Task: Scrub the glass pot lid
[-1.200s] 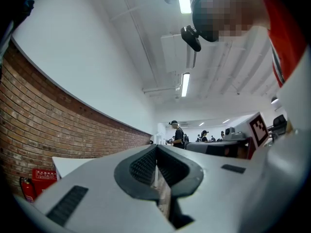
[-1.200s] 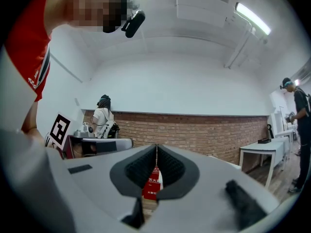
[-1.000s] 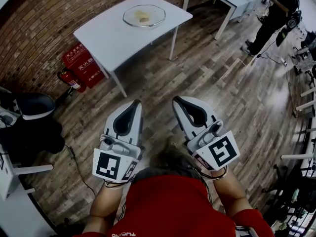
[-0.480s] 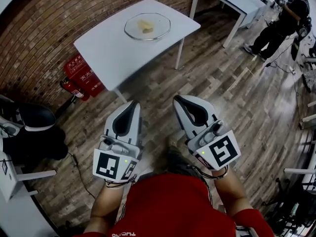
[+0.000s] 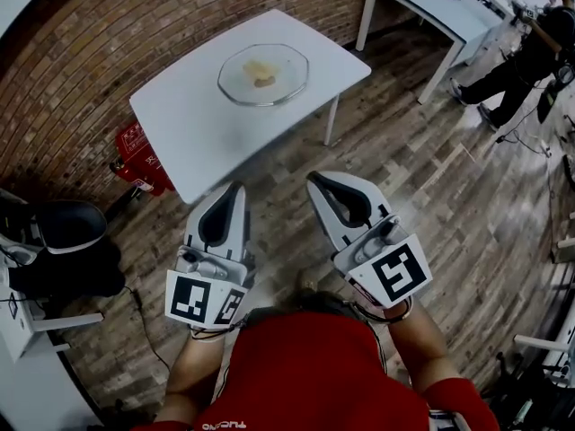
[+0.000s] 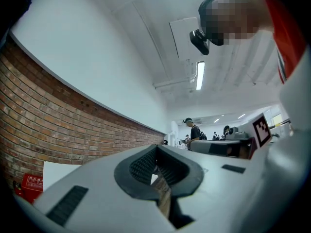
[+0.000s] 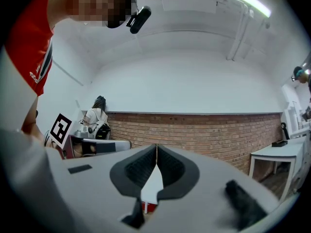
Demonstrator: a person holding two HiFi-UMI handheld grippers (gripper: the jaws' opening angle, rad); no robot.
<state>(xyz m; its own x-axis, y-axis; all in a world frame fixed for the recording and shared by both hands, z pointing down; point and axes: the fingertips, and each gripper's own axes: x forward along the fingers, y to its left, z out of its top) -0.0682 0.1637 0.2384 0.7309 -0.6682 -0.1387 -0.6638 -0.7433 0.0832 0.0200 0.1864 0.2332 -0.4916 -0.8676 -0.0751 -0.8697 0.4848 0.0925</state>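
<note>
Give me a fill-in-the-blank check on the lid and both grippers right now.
1. The glass lid lies on the white ____.
2. The left gripper and the right gripper both have their jaws ____.
3. Between each gripper's jaws there is ____.
4. The wall behind the lid is made of ____.
Missing words: table; shut; nothing; brick.

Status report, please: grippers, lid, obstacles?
Left gripper and right gripper shut, empty. Glass pot lid on white table ahead, untouched. Only wood floor between.
</note>
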